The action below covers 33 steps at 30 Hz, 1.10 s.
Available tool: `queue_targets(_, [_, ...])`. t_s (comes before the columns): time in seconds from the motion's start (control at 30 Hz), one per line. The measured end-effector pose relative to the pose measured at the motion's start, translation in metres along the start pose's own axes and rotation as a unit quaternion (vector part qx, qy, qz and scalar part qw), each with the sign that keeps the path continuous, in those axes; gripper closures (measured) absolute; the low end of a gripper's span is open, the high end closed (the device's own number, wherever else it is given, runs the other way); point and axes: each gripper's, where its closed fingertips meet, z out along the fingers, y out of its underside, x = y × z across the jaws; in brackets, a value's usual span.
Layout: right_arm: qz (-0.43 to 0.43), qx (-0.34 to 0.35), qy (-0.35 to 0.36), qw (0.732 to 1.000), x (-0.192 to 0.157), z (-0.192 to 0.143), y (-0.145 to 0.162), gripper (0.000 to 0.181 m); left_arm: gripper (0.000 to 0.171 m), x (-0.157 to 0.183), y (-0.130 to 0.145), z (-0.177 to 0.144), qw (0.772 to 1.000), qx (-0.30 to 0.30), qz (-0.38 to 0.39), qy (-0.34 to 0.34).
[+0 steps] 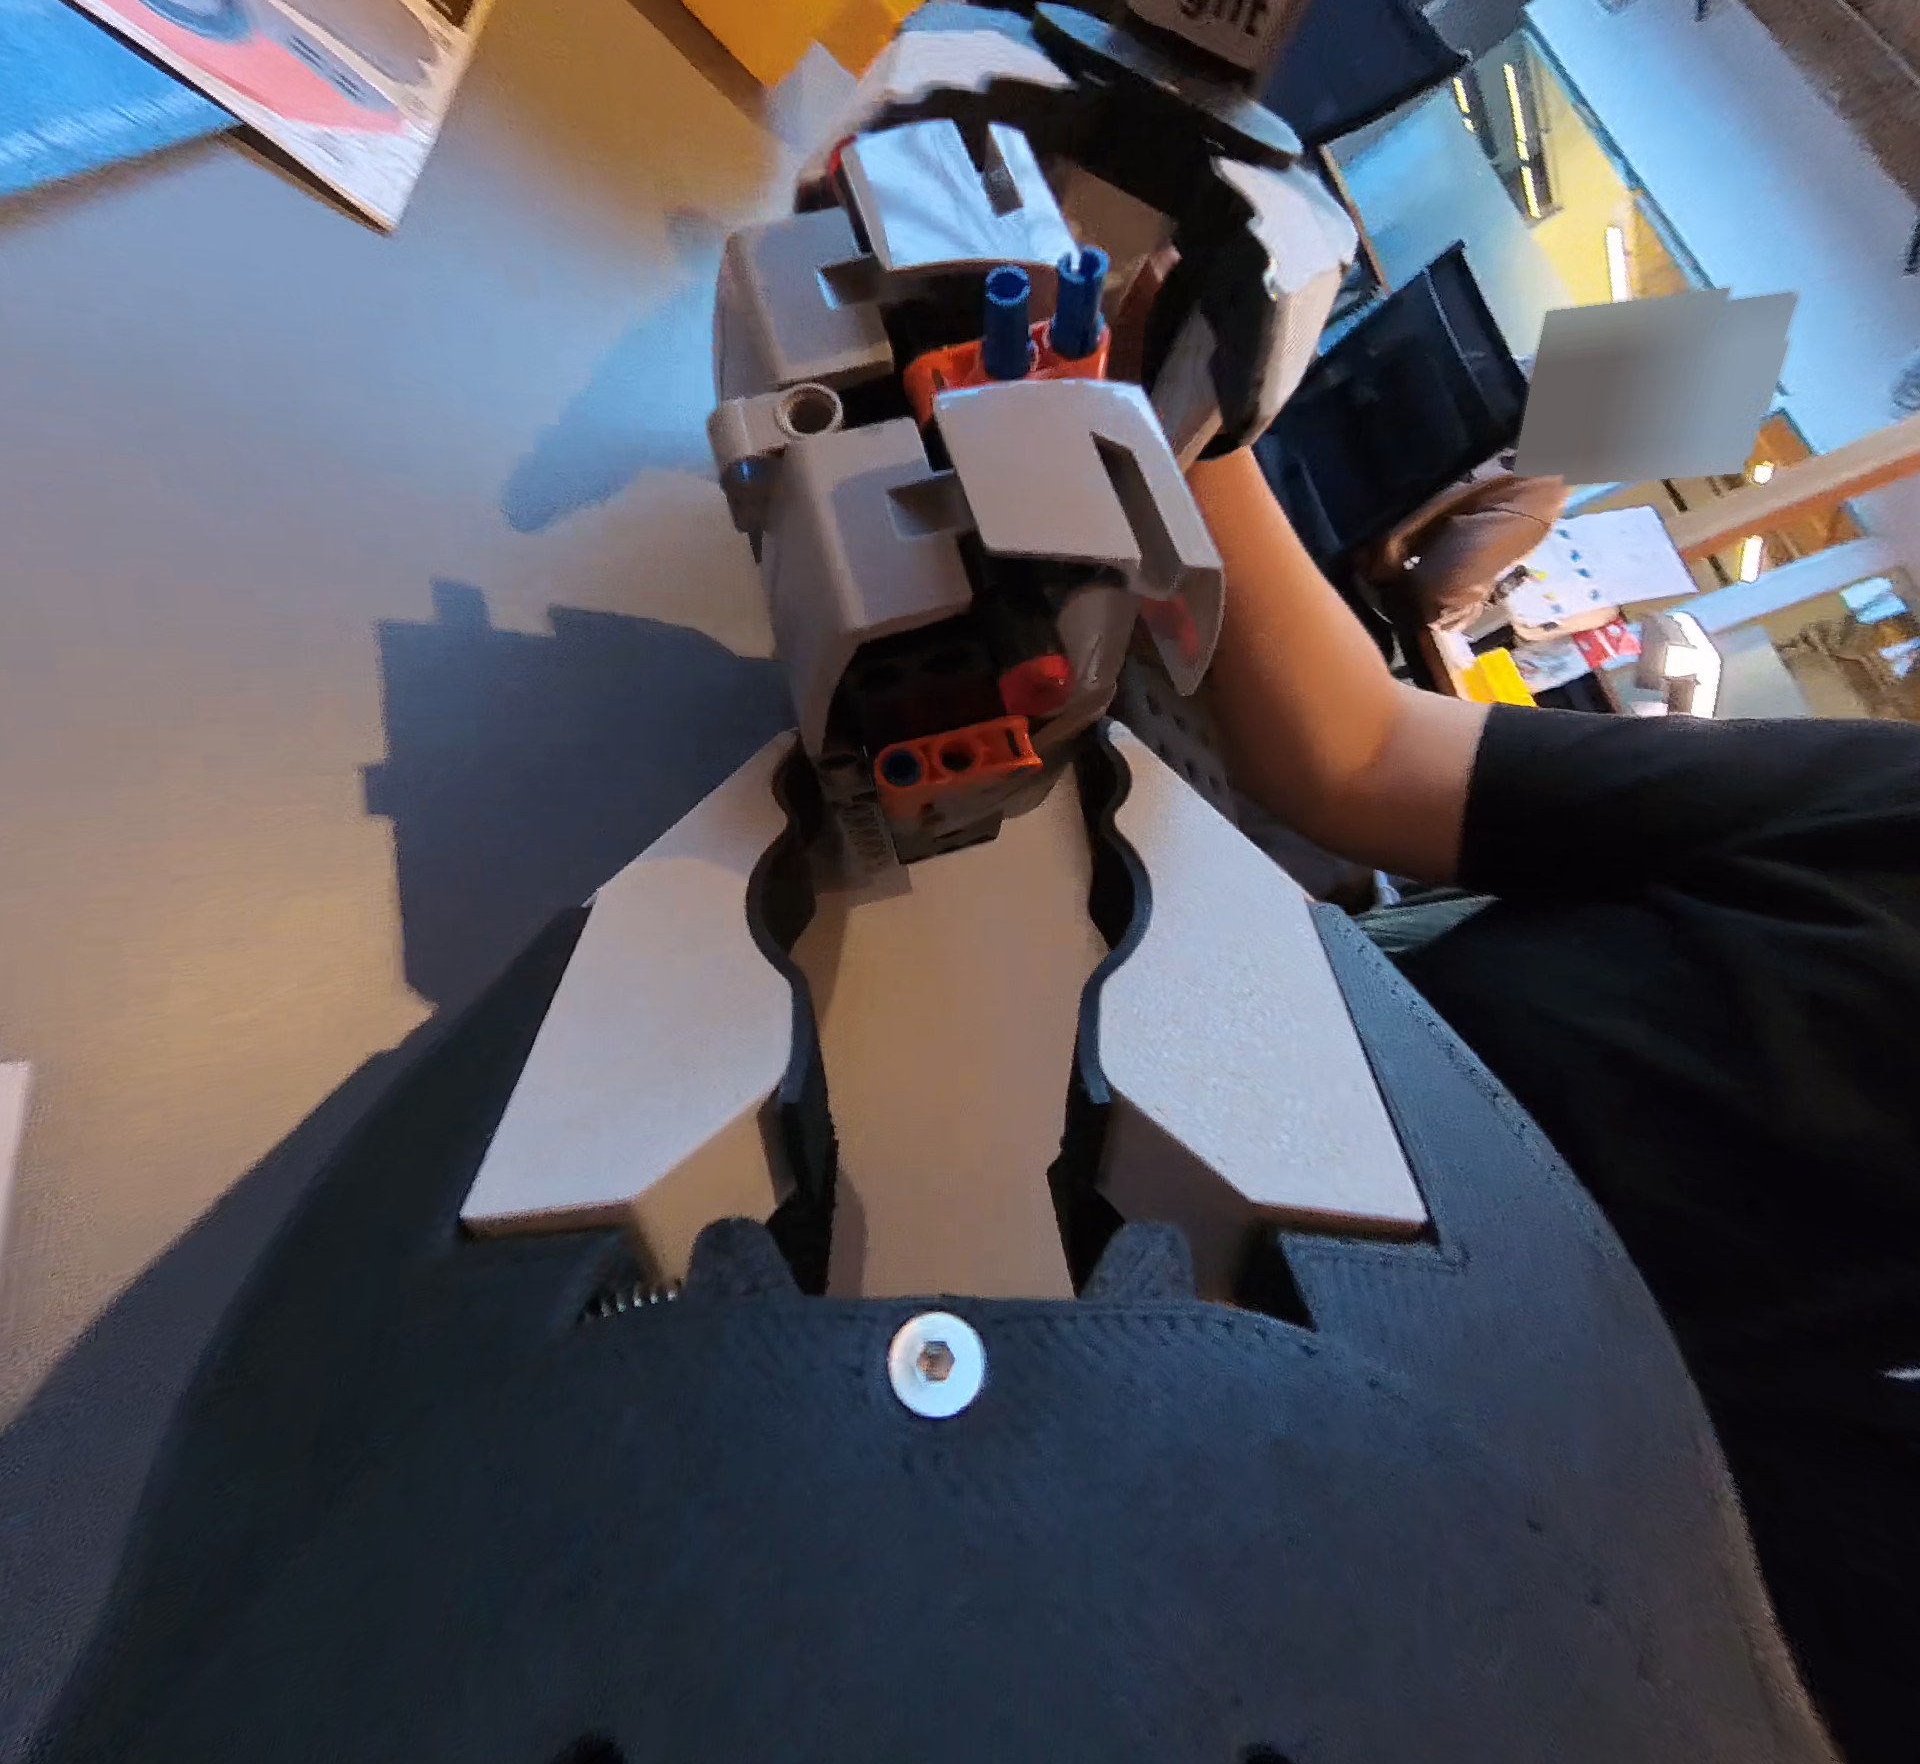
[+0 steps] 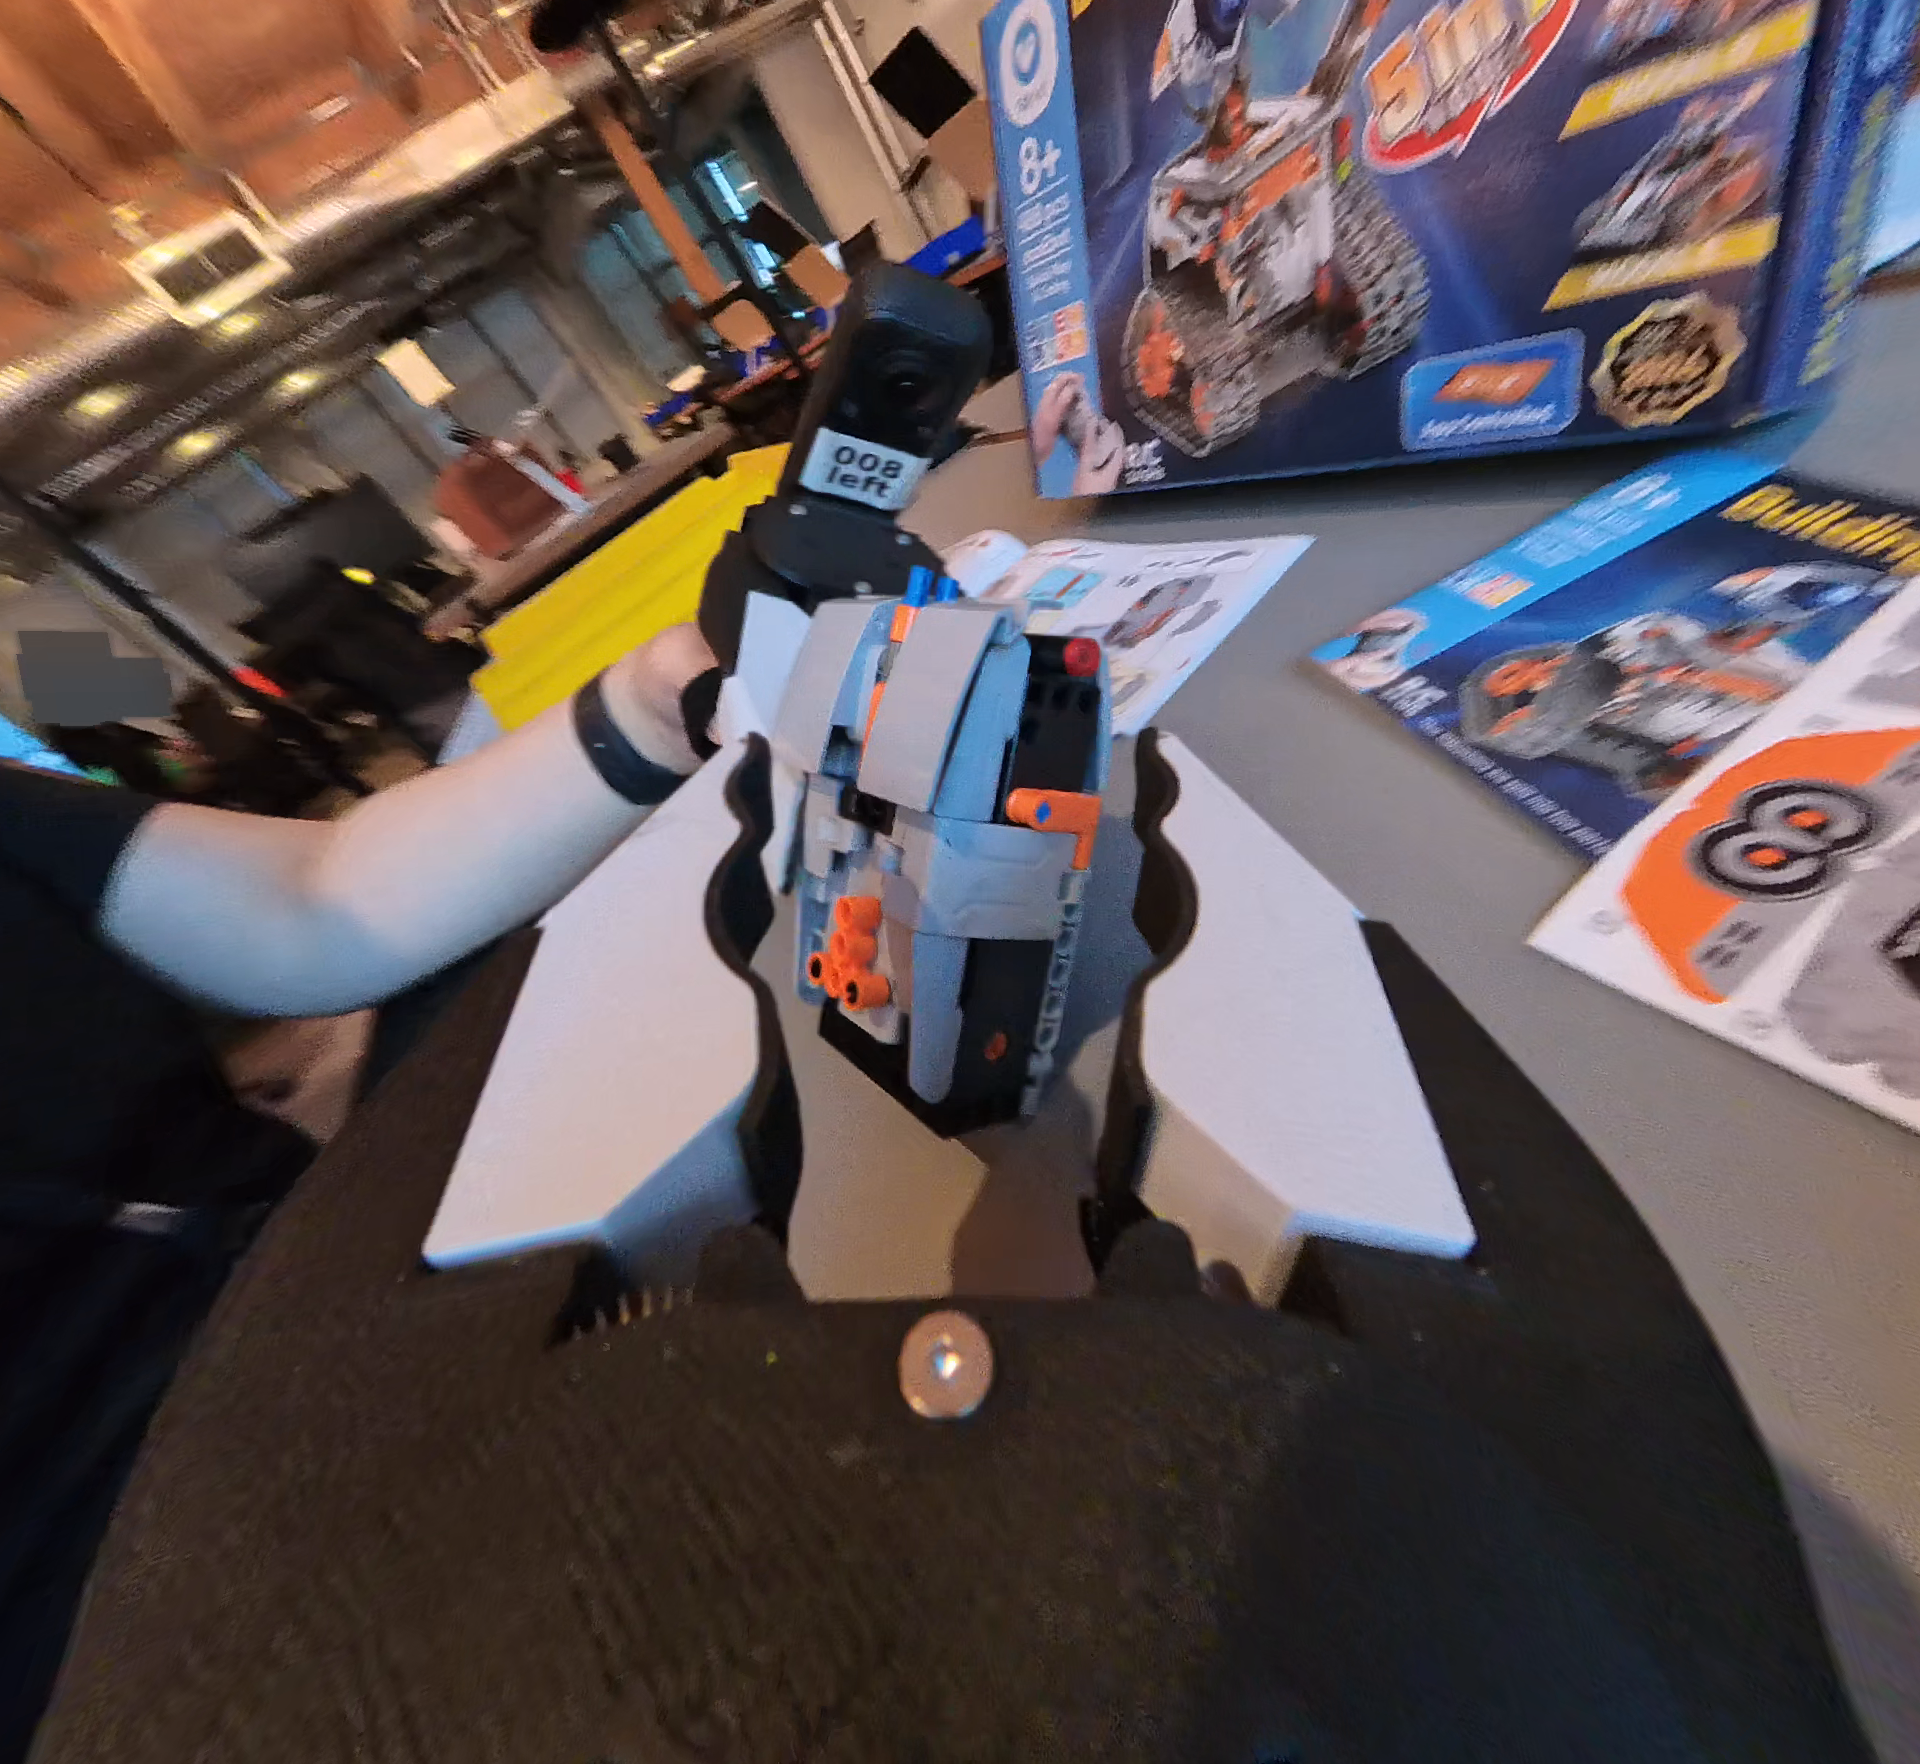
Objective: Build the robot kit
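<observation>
Grey brick model [image 1: 935, 519] lengthwise betw. both tongs, seemingly gripped.

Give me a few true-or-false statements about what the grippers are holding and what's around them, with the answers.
1. The left gripper and right gripper both grip one brick model. True.
2. The model rests on the table. False: it is held in the air.
3. Two blue pins stick out of the model. True.
4. The toy box lies flat. False: the toy box stands upright on the table.
</observation>
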Motion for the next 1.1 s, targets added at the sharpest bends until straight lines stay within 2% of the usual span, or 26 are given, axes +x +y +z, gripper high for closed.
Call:
queue_targets(0.1, [0.035,-0.052,-0.007,0.998,0.002,0.006,0.019,0.113,0.124,0.001,0.008,0.008,0.999,-0.020,-0.020,0.019])
queue_targets(0.17, [0.033,-0.106,0.006,0.994,0.006,0.010,0.039,0.125,0.125,-0.004,0.012,0.012,0.999,-0.028,-0.031,0.012])
queue_targets(0.2, [0.032,-0.125,0.015,0.992,0.010,0.011,0.047,0.125,0.124,-0.006,0.013,0.013,0.999,-0.032,-0.042,0.008])
queue_targets(0.27, [0.063,-0.120,0.022,0.990,0.014,0.010,0.046,0.127,0.124,-0.008,0.010,0.012,0.997,-0.025,-0.068,0.011])
queue_targets(0.3, [0.071,-0.130,0.038,0.988,0.021,0.007,0.050,0.135,0.123,-0.009,0.008,0.011,0.996,-0.017,-0.085,0.012])
queue_targets(0.4, [0.117,-0.124,0.045,0.984,0.028,0.005,0.051,0.136,0.121,-0.013,0.001,0.007,0.987,0.015,-0.155,0.026])
queue_targets(0.57, [0.119,-0.143,0.078,0.979,0.035,0.001,0.059,0.136,0.120,-0.017,-0.002,-0.010,0.974,0.031,-0.222,0.013])
queue_targets(0.6, [0.121,-0.144,0.082,0.979,0.036,0.001,0.060,0.136,0.134,-0.013,-0.004,-0.016,0.972,0.036,-0.232,0.019])
queue_targets(0.7, [0.120,-0.143,0.086,0.979,0.036,0.000,0.060,0.136,0.141,0.022,-0.021,-0.041,0.970,0.060,-0.224,0.069])
queue_targets(0.77, [0.116,-0.142,0.092,0.979,0.036,0.000,0.059,0.137,0.141,0.034,-0.023,-0.062,0.981,0.056,-0.183,0.030])
queue_targets(0.83, [0.112,-0.140,0.100,0.979,0.037,0.000,0.059,0.137,0.139,0.037,-0.025,-0.093,0.987,0.065,-0.143,-0.043])
queue_targets(0.93, [0.103,-0.138,0.118,0.978,0.038,0.002,0.060,0.137,0.139,0.048,-0.027,-0.148,0.980,0.102,-0.090,-0.143])
queue_targets(1.0, [0.108,-0.132,0.128,0.977,0.039,0.004,0.059,0.137,0.137,0.042,-0.010,-0.179,0.967,0.087,-0.070,-0.229])
queue_targets(1.1, [0.107,-0.126,0.130,0.978,0.039,0.008,0.058,0.137,0.137,0.013,0.030,-0.206,0.944,0.009,-0.062,-0.325])
